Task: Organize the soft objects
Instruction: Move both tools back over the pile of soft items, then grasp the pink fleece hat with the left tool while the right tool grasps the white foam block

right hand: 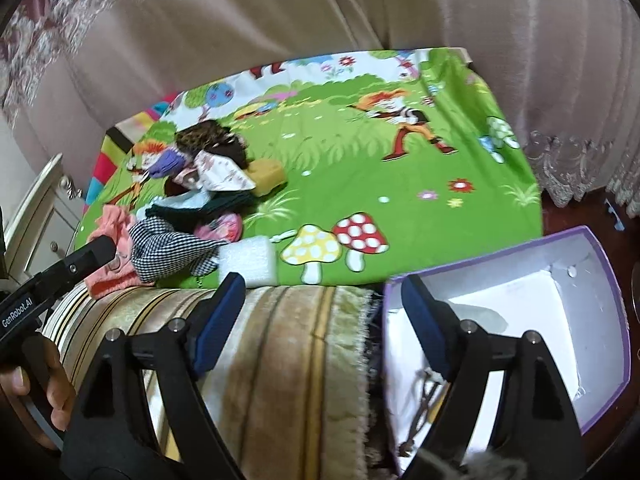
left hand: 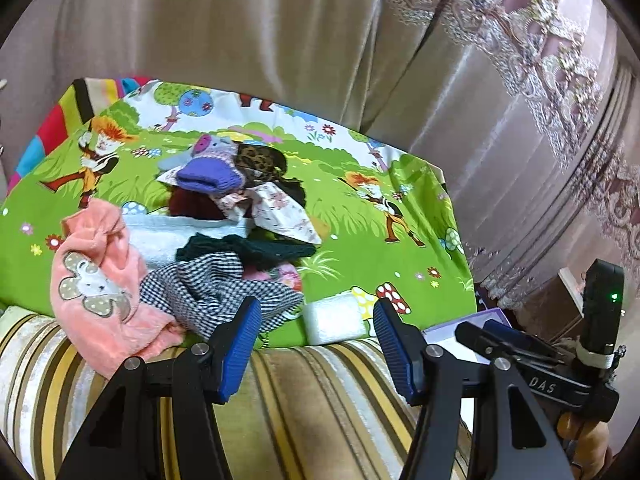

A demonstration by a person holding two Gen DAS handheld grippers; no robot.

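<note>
My left tool [left hand: 316,344] has matt black plastic arms, ribbed blue rubbery pads and small shiny metal bolts. Ahead lies a smooth printed cotton sheet [left hand: 380,248], a fleecy pink garment [left hand: 104,280], a woven houndstooth cloth [left hand: 216,288] and a white foam block [left hand: 334,318]. The striped blanket [right hand: 280,352] looks plush, with a frayed edge. The purple box [right hand: 580,280] is matt cardboard. The curtains [left hand: 280,32] look satiny.

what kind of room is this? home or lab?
Most likely a home bedroom: a bed under a cartoon-print sheet, floor-length curtains right behind it, and a white nightstand at the side. Soft items are piled on the sheet.
</note>
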